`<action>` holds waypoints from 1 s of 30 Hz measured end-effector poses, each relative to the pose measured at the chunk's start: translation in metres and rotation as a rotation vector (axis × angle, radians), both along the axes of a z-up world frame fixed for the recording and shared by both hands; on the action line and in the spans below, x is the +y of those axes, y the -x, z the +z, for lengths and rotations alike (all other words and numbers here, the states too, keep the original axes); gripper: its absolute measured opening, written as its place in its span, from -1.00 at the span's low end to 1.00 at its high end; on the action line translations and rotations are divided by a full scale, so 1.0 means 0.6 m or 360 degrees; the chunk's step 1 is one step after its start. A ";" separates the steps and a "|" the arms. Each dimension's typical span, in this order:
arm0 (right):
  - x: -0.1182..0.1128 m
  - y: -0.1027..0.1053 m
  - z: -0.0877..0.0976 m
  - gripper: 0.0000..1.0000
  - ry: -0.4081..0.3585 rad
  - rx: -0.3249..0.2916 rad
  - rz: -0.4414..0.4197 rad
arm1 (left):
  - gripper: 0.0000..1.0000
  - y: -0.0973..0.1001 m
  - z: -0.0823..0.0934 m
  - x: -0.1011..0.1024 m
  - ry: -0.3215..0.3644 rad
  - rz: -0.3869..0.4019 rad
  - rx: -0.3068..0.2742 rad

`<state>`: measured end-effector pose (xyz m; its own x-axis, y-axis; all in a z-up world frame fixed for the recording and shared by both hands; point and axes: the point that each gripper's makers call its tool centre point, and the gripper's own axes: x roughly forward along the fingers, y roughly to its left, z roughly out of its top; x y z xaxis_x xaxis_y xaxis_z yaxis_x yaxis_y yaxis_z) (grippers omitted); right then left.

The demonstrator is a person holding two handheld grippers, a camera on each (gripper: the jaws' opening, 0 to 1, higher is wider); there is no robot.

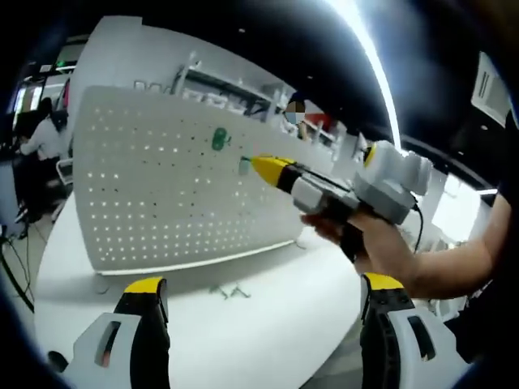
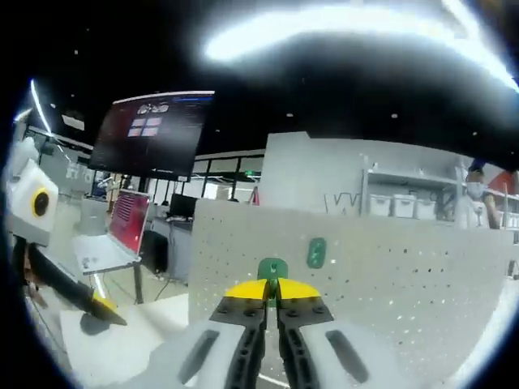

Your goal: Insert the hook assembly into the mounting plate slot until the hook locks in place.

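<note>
Nearest in the right gripper view, the right gripper (image 2: 272, 293) has its yellow-tipped jaws pinched together on a green hook assembly (image 2: 272, 268), which stands up between the tips and points straight at the upright white pegboard (image 2: 389, 275) just ahead. A second green hook (image 2: 316, 252) already hangs on the board, just above and to one side. So the right hand carries the part, and the board's holes lie directly forward along the jaws. In the left gripper view, the left gripper (image 1: 263, 312) hangs low over the white desk (image 1: 268, 324), jaws wide apart and holding nothing, some small metal pieces (image 1: 227, 291) lying near the board's foot. Beyond are shelving and a laptop (image 2: 113, 235).
</note>
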<state>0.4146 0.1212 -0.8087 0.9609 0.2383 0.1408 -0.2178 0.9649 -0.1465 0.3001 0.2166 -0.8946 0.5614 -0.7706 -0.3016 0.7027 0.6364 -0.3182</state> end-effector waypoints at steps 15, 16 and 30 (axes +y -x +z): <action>-0.083 -0.096 0.030 -1.00 -0.0010 -0.0081 -0.0231 | 1.00 -0.006 -0.034 0.031 -0.0002 0.0099 0.0083; -0.087 -0.103 0.031 -1.00 -0.0006 -0.0084 -0.0243 | 1.00 -0.007 -0.035 0.033 -0.0001 0.0103 0.0085; -0.112 -0.131 0.025 -1.00 0.0069 -0.0180 -0.0387 | 1.00 -0.029 -0.036 0.062 0.0001 0.0183 0.0095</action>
